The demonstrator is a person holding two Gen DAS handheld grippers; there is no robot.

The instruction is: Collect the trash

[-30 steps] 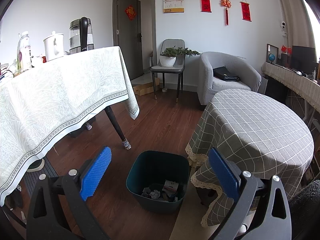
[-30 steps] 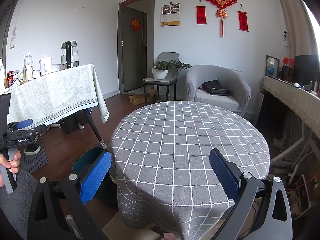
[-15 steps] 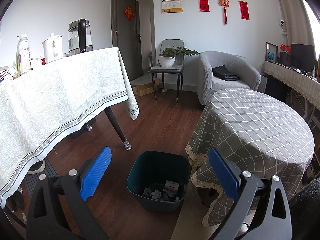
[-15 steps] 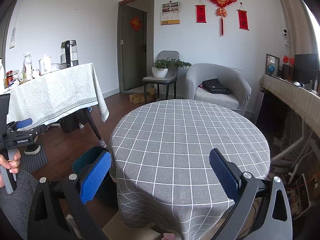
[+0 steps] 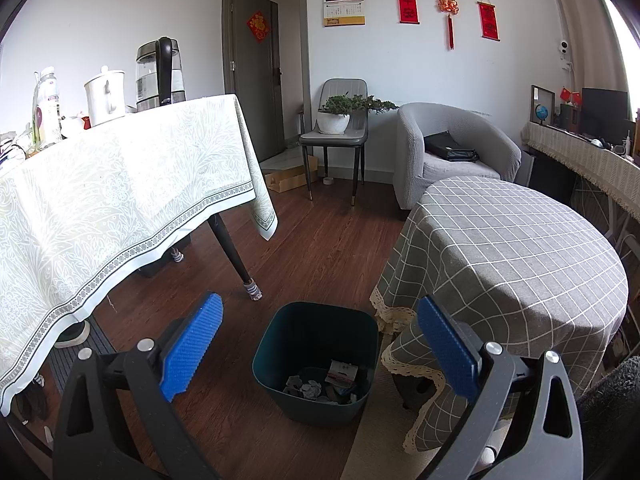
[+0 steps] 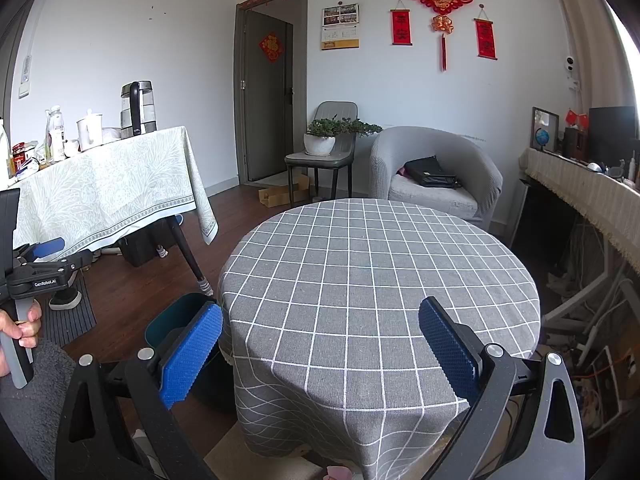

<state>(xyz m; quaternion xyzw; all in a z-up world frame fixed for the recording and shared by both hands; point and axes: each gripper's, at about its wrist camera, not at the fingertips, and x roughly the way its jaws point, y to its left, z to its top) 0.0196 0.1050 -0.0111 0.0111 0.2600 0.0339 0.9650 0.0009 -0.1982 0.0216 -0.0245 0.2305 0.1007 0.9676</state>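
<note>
Both grippers are hanging in the air with nothing between the pads. The left gripper (image 5: 318, 338) is holding its jaws released, spread wide, and it is looking straight down over the dark green bin (image 5: 316, 364) on the wooden floor, just left of the round surface (image 5: 520, 256) with the grey checked cloth. Crumpled paper and wrappers (image 5: 320, 386) are sitting in the bottom of that bin. The right gripper (image 6: 320, 344) is also released and carrying nothing, facing across the round surface, and that cloth is showing no litter anywhere on it.

So the collecting looks close to done, or the person is scanning for the next piece. A small pink scrap (image 6: 338, 472) is peeking in at the near edge of the right wrist view, low by the cloth's hem; what it is, I cannot tell. If that is trash, the right gripper is wanting to tip down and come at it from above, keeping the jaws wide until the pads are straddling it, and staying off the hanging cloth so the fabric is not getting pinched too.
</note>
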